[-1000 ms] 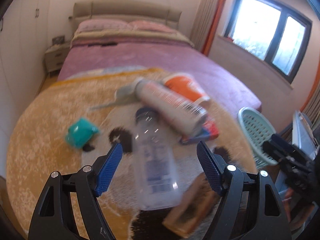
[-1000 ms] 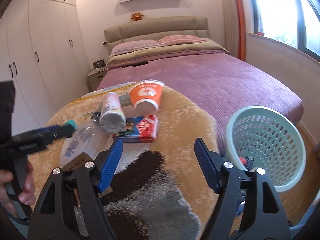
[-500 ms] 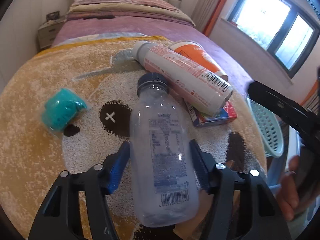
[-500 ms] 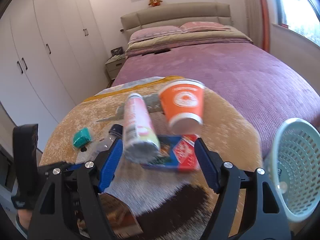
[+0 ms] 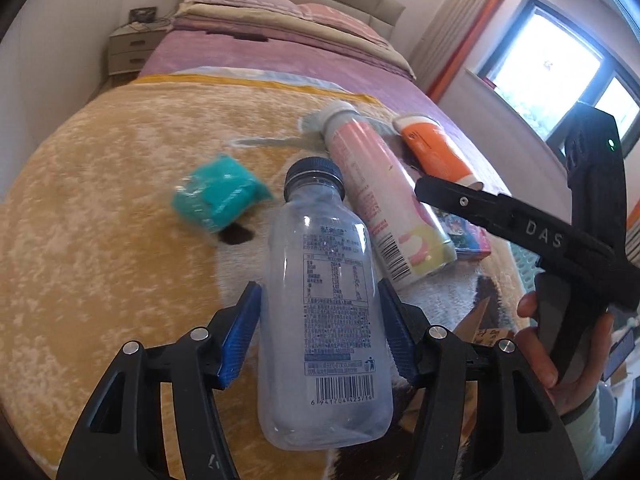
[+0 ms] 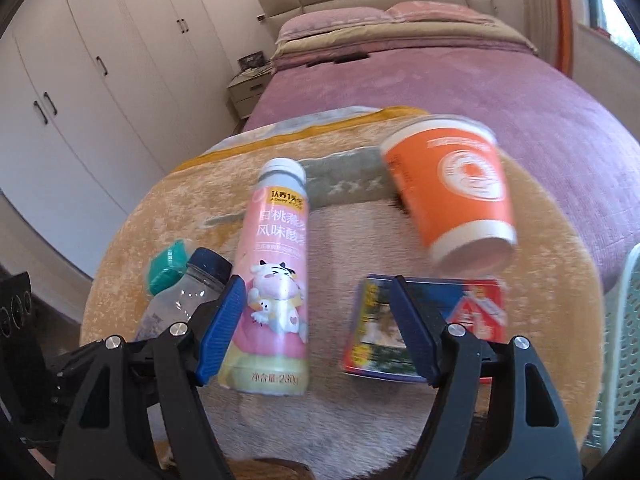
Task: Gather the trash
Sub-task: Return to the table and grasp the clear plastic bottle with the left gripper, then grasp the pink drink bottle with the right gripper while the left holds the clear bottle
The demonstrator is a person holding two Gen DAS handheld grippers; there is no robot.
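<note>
A clear plastic bottle with a dark cap lies on the round rug; my left gripper is shut on its body. It also shows in the right wrist view. A pink yogurt bottle, an orange paper cup on its side, a colourful flat box and a teal wrapper lie on the rug. My right gripper is open above the rug, its left finger beside the pink bottle and its right finger over the box. It shows from the side in the left wrist view.
The round orange and white rug lies on a bed with a purple cover. A pale green mesh basket stands at the right. A brown item lies by the left gripper. Wardrobes and a nightstand stand at the left.
My left gripper closed on the clear bottle and has lifted or tilted it slightly. My right gripper moved forward and down over the pink bottle and the box.
</note>
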